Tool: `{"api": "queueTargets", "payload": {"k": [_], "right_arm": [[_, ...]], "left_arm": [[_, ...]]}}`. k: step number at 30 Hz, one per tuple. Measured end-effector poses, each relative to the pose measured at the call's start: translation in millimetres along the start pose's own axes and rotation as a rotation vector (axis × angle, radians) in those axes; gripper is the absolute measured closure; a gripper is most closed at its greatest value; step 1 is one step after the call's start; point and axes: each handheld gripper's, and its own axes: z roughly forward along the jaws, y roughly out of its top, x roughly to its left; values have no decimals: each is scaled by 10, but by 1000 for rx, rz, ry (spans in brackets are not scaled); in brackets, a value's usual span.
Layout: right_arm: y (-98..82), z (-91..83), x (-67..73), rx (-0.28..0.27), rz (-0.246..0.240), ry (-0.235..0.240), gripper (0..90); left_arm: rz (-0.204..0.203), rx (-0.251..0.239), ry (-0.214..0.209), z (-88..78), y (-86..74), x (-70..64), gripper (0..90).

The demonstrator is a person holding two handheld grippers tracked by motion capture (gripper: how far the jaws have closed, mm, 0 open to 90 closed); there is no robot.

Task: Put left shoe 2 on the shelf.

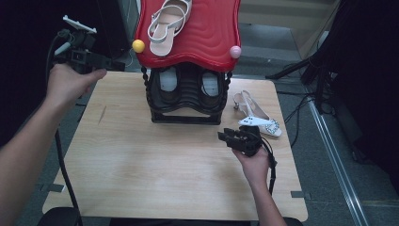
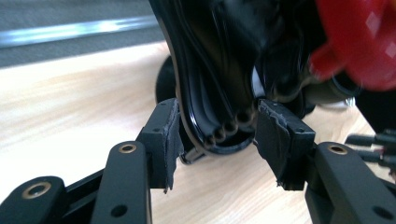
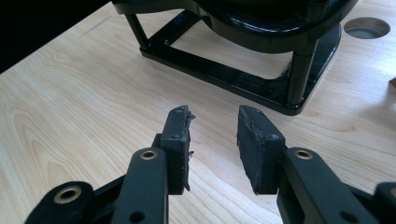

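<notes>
In the high view, the left gripper (image 1: 113,64) is held in the person's left hand (image 1: 70,84) at the far left corner of the table (image 1: 141,165). It points toward the black lower shelf (image 1: 186,94) of a shoe rack, which stands just in front of its tips. Above that shelf sits the red top shelf (image 1: 207,33), with a white sandal (image 1: 167,23) lying on it. The right gripper (image 1: 225,136) lies low over the table in the right hand (image 1: 254,165). A white heeled shoe (image 1: 256,120) rests just behind it, near its far side.

In the left gripper view, the jaws stand wide, and the curved black edge of the lower shelf (image 2: 219,93) sits between them. The left pad (image 2: 163,140) seems to touch it, but I cannot tell if either pad presses.

In the right gripper view, the jaws stand moderately apart, with only bare table (image 3: 93,102) between them. The black base frame (image 3: 233,74) of the rack is ahead, a little apart.
</notes>
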Motion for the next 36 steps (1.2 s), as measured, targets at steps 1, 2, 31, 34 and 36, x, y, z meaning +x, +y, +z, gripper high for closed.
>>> {"api": "queueTargets", "payload": {"k": [1,2,31,34,36], "right_arm": [[-1,2,-4,4,0,0,672],[-3,6,-9,8,0,-1,675],[-20,51,-45,39,9,-13,753],[-21,51,-54,38,12,-23,774],[-27,45,-85,37,19,-33,794]], "left_arm": [[0,0,0,0,0,0,500],[0,-7,-19,52,-93,-10,499],[-10,31,-48,554,-1205,122,490],[-13,35,-43,571,-1261,138,489],[-17,48,-45,628,-1344,141,486]]}}
